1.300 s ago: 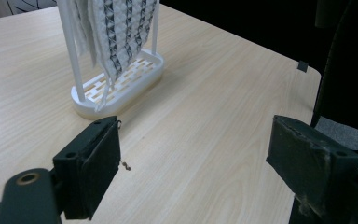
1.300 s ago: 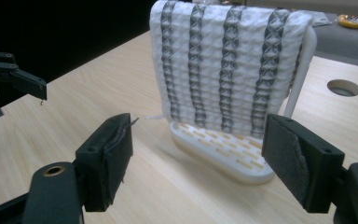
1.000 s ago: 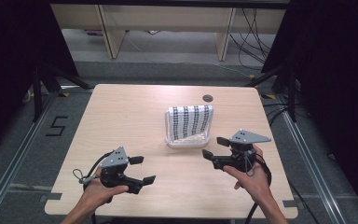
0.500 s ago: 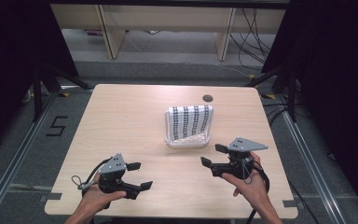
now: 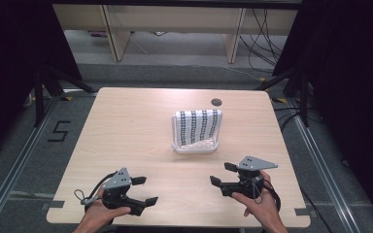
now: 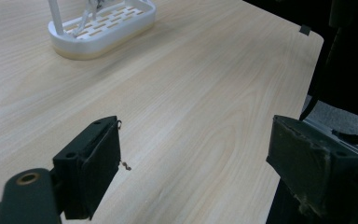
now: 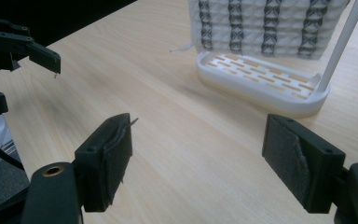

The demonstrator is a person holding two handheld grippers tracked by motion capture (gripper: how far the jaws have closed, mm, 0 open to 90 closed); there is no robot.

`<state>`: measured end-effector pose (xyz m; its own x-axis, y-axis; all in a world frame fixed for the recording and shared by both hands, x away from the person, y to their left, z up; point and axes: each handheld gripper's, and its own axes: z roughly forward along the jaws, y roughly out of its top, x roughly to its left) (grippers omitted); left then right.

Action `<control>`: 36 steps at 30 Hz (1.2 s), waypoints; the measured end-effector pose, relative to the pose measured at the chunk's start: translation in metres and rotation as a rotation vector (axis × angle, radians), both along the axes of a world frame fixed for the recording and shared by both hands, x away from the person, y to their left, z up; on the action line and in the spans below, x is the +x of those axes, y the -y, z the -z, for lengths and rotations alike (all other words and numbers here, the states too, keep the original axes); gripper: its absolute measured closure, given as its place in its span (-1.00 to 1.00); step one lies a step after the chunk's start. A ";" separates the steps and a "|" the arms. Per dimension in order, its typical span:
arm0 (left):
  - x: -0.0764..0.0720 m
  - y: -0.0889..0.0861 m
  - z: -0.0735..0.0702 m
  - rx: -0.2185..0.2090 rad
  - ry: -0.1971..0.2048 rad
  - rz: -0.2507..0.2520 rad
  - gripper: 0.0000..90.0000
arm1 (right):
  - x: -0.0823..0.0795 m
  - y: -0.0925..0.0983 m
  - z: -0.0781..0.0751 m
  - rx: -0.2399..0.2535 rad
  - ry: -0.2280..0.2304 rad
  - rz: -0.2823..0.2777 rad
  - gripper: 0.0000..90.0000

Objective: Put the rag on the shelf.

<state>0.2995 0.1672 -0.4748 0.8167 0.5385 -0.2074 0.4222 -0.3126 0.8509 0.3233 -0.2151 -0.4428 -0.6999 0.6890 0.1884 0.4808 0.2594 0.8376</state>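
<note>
Two hand-held grippers are present over the near edge of the tabletop, which is light wood and occupies the centre of the high view. The left gripper sits at the lower left of that frame, held in the person's left hand; its fingers stand wide apart with bare wood between them and nothing in their hold. The right gripper sits at the lower right, held in the right hand, with a grey three-cornered plate on top; its fingers are likewise spread wide and hold nothing.

A white rack stands near the centre of the tabletop, slightly right and above the middle of the high view, well apart from both grippers. Its base is an oval slotted tray with thin white upright posts. A white cloth with dark patterned stripes hangs over the rack; in the right gripper view it fills the upper right, above the slotted base. In the left gripper view the rack's base appears at the upper left.

A small dark round grommet is set in the tabletop near its far edge, just beyond the rack. A marking reading "5" lies on the floor at the left of the high view.
</note>
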 end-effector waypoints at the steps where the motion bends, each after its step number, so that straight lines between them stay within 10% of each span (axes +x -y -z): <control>1: 0.000 0.000 0.000 0.000 0.000 0.000 -0.64 | 0.000 0.000 0.000 0.000 0.000 0.000 -0.44; 21: -0.020 0.009 0.016 0.063 0.007 0.032 -0.64 | -0.027 -0.002 0.030 -0.063 -0.085 -0.016 -0.48; 36: -0.016 0.006 0.022 0.097 0.020 -0.003 -0.64 | -0.027 -0.003 0.038 -0.114 -0.048 -0.042 -0.48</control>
<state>0.2835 0.1608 -0.4973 0.8188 0.5574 -0.1377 0.4061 -0.3927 0.8251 0.2962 -0.2126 -0.4806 -0.7209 0.6778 0.1445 0.5060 0.3724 0.7780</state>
